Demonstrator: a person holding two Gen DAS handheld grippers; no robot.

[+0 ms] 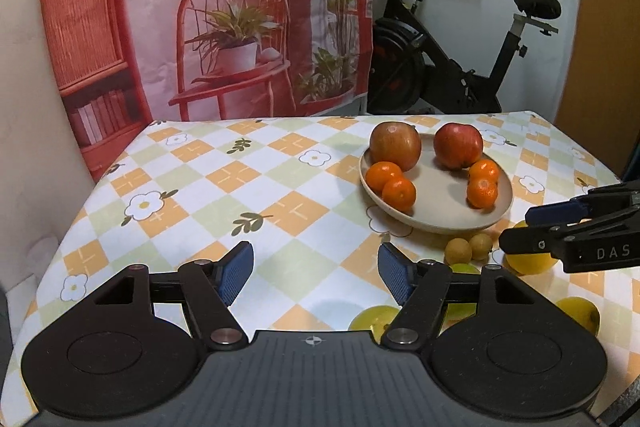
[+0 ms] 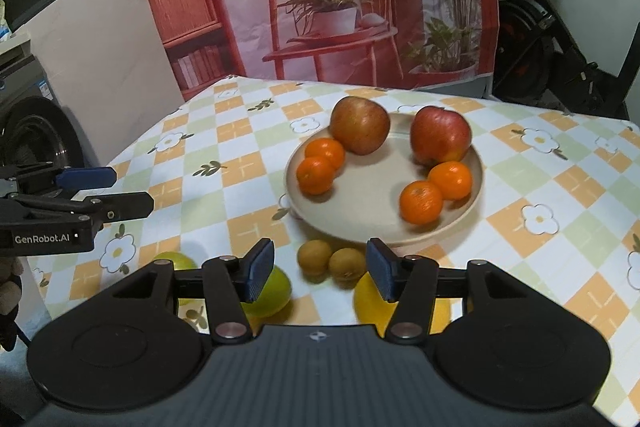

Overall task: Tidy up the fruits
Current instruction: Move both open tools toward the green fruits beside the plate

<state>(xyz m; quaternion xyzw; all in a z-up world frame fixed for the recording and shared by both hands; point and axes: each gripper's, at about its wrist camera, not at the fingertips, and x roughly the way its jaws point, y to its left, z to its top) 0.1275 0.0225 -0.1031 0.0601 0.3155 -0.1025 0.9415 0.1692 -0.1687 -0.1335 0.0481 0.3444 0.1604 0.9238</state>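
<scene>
**Loose fruit near the table edge, round fruit crowding the plate**

Checked cloth covers the table (image 1: 248, 187) in the left wrist view, with a printed backdrop and an exercise bike (image 1: 460, 39) beyond. The left gripper (image 1: 316, 273) hangs released over bare cloth, nothing between its pads. On the beige plate (image 1: 440, 215) to the right sit two apples and four mandarins; any nudge to the rim could set them rolling. The right gripper (image 1: 532, 231) reaches in from the right above a yellow fruit (image 1: 532, 263).

Same cloth in the right wrist view: the right gripper (image 2: 320, 273) is parted and empty, two small brown fruits (image 2: 332, 261) just past its tips. A green fruit (image 2: 268, 295) and the yellow fruit (image 2: 368, 301) lie partly hidden under its fingers, so closing blind could knock one off the near edge.
</scene>
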